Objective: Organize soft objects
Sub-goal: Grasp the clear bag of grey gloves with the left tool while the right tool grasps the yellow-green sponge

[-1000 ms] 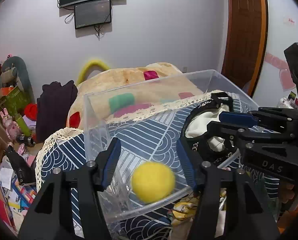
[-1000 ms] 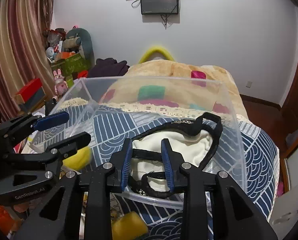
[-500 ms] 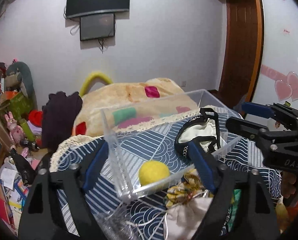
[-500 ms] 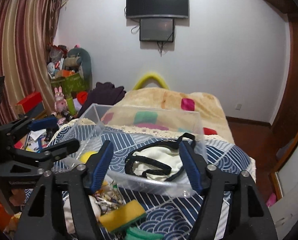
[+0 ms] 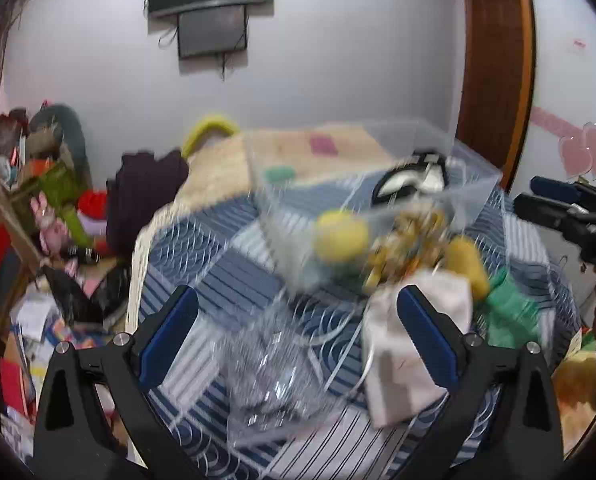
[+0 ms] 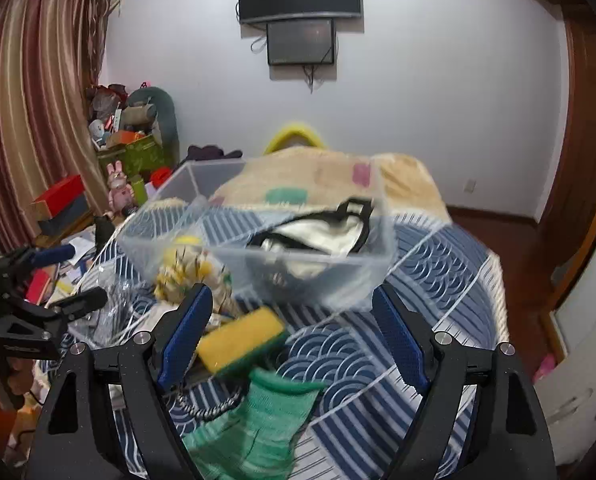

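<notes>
A clear plastic bin stands on the blue patterned tablecloth and holds a cream cloth bag with black straps and a yellow ball. In front of it lie a yellow sponge, a green mesh cloth, a yellow-patterned bundle, a white pouch and crumpled clear plastic. My left gripper is open and empty above the plastic. My right gripper is open and empty over the sponge.
The tablecloth drops off at the right edge. A beige blanket with coloured patches lies behind the bin. Toys, boxes and papers clutter the floor at left. A wooden door is at the right.
Both grippers have opened wide and pulled back from the bin. The ball and the bag stay in the bin. The views are blurred by motion.
</notes>
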A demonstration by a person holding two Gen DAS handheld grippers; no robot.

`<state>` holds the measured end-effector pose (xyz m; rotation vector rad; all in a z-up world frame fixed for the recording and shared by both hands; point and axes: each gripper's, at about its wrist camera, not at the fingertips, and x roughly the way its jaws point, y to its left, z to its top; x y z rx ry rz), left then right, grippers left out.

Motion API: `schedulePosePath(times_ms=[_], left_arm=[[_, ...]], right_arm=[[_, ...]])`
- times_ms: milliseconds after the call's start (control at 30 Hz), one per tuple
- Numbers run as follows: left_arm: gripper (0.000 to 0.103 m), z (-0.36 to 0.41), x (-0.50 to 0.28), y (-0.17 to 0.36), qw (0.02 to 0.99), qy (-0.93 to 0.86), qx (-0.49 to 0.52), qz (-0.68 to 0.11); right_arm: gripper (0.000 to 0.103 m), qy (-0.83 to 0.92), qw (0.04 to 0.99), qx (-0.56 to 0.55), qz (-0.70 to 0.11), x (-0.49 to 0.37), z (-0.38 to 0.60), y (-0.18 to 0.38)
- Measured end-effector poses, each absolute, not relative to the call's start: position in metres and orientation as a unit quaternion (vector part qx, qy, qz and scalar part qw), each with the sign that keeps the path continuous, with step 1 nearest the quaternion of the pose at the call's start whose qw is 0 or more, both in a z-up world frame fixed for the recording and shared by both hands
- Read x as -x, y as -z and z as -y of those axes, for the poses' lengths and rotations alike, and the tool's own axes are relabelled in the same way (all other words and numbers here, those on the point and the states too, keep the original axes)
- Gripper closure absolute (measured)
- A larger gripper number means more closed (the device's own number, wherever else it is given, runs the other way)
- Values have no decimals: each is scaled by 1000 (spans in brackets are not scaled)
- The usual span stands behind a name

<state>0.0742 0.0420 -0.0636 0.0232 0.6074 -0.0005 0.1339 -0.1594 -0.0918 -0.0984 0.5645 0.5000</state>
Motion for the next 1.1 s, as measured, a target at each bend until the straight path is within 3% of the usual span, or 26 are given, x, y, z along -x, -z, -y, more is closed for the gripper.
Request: schedulePosePath(times_ms=[300, 367, 433, 567, 633, 733, 900, 967, 1100], left_arm=[[2, -71, -75, 115, 932, -25, 33, -360], [3, -73, -79, 122, 929, -27, 38, -367], [15, -73, -81, 128, 927, -25, 41, -371], [28, -67, -84, 140, 927, -32, 36, -372], [44, -62, -80, 139, 930, -37, 22, -364], [60, -57, -74, 137, 933, -30, 16, -357], [70, -53, -68, 133, 934, -16, 17, -357], [72, -52, -67, 131, 935, -17, 16, -353], [72, -49, -62, 121, 941, -19, 8, -338]], right_arm=[[23, -267, 910, 48, -314, -143, 132, 122], [35, -277, 904, 53, -322, -142, 127, 126], [39, -276, 901, 63, -330, -145, 123, 132], [47, -282, 895, 43, -343, -149, 129, 137], [51, -285, 893, 36, -345, -148, 133, 137], [54, -285, 893, 40, -345, -145, 137, 140], [56, -285, 891, 49, -349, -141, 142, 142], [66, -301, 882, 37, -360, -145, 146, 144], [74, -306, 884, 40, -352, -142, 145, 140]])
